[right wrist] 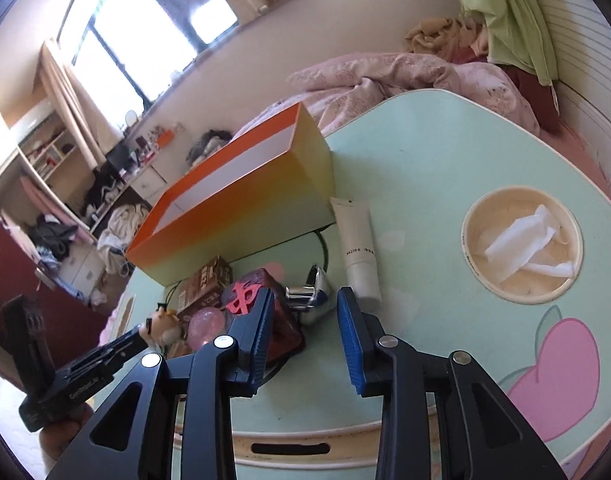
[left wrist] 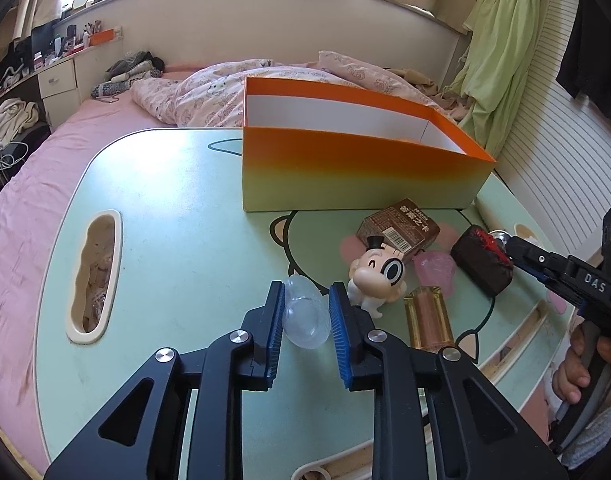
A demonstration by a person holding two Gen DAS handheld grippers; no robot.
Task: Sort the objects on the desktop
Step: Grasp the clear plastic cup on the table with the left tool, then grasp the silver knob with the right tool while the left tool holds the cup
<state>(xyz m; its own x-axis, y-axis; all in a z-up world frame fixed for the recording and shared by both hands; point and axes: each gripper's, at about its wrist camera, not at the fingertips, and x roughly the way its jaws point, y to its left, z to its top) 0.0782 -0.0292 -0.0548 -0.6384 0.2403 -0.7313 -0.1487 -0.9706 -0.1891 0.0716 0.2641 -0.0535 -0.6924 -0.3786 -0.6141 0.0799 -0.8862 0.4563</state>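
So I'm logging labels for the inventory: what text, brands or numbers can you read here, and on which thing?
"DAS": side of the right tool.
A red Chinese character: top of the dark block.
Chinese characters and a barcode: brown carton, upside down, too blurred to quote.
Digits on the white tube: too small to read surely.
Lettering on the left tool: blurred, unreadable.

I count one orange box, one figurine, one brown carton, one white tube, two clear capsules.
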